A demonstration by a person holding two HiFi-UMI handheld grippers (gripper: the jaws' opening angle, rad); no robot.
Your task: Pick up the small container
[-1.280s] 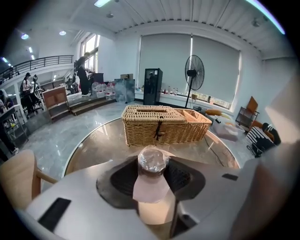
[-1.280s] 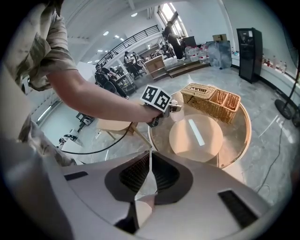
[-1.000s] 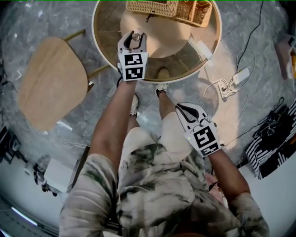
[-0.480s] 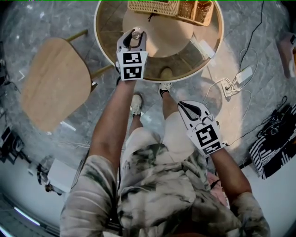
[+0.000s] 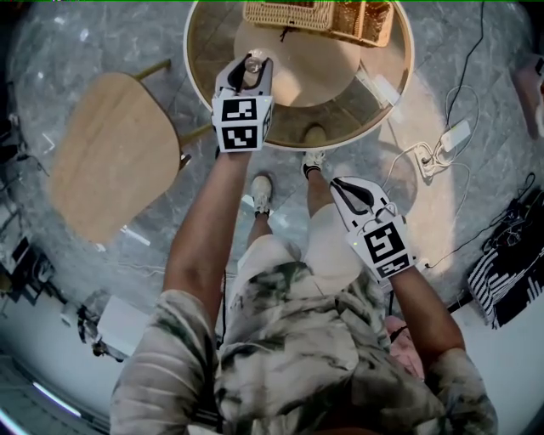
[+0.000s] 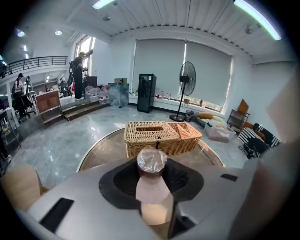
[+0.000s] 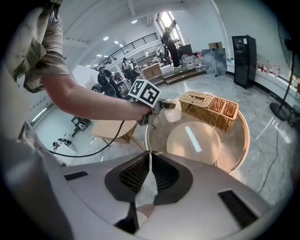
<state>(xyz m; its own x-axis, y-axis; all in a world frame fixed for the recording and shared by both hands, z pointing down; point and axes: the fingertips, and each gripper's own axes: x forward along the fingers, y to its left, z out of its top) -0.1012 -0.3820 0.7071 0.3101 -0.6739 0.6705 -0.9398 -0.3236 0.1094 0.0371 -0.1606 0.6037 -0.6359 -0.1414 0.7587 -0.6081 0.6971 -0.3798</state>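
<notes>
The small container [image 5: 252,64], a little brown pot under a clear crinkled lid [image 6: 151,161], sits between the jaws of my left gripper [image 5: 250,61]. The dark pads [image 6: 180,174] press on its sides and hold it over the near left part of the round glass table [image 5: 202,59]. In the left gripper view the pot stands upright, in front of the wicker basket [image 6: 159,135]. My right gripper [image 5: 343,189] hangs low by the person's right thigh, away from the table. Its jaws meet at the tips [image 7: 150,158] with nothing between them.
The wicker basket [image 5: 319,17] stands at the table's far side, and a white bar [image 5: 382,85] lies near its right rim. A wooden chair [image 5: 110,153] is at the left. A power strip and cables [image 5: 433,149] trail across the floor at the right. The person's feet [image 5: 314,157] are by the table's near edge.
The left gripper, still holding the container, has drifted a little toward the table's near left rim. The right gripper has barely moved.
</notes>
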